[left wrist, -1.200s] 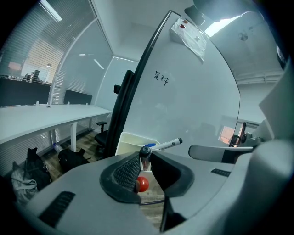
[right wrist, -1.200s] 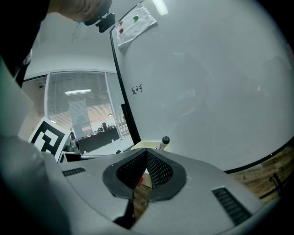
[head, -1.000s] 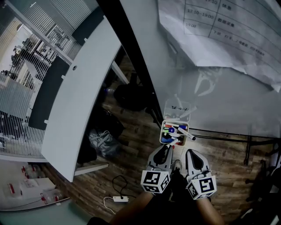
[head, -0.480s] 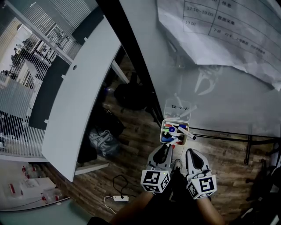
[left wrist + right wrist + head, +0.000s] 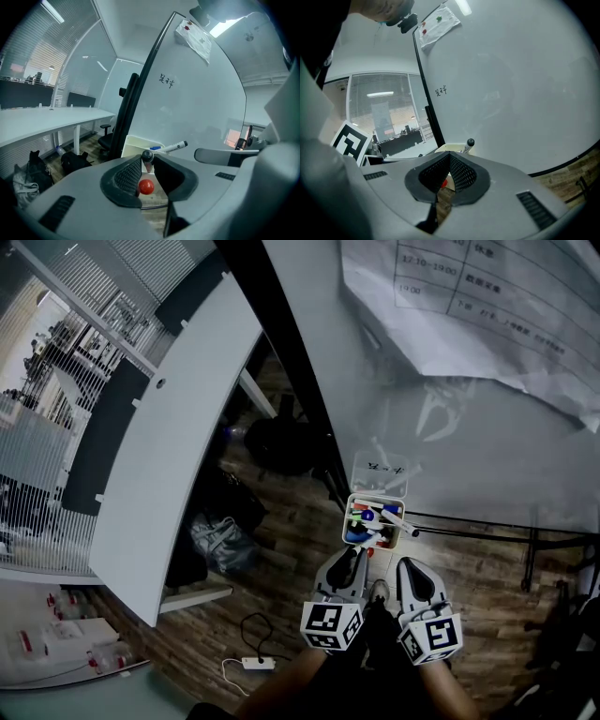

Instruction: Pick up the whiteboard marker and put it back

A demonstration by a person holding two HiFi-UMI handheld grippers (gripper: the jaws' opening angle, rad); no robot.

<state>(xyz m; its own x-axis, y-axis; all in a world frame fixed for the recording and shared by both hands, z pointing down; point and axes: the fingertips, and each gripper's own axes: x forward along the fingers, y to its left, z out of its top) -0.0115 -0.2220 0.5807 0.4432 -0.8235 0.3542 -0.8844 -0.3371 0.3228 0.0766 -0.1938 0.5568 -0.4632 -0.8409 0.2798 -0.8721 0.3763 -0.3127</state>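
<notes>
A white box (image 5: 375, 500) of coloured markers hangs at the foot of the whiteboard (image 5: 487, 446). One white marker with a black cap (image 5: 394, 521) lies across the box's top; it also shows in the left gripper view (image 5: 173, 146) and the right gripper view (image 5: 468, 144). My left gripper (image 5: 349, 557) sits just below the box. Between its tips stands a whiteboard marker with a black cap (image 5: 147, 155), and the left gripper (image 5: 147, 161) is shut on it. A small red round thing (image 5: 146, 186) shows through the gap lower down. My right gripper (image 5: 410, 563) is beside it; in its own view the right gripper (image 5: 450, 157) is shut, with nothing held.
Printed sheets (image 5: 487, 306) hang on the whiteboard, whose black stand bar (image 5: 487, 535) runs along the wooden floor. A long white desk (image 5: 169, 446) stands at the left with bags (image 5: 220, 545) under it. A power strip with a cable (image 5: 255, 664) lies on the floor near my arms.
</notes>
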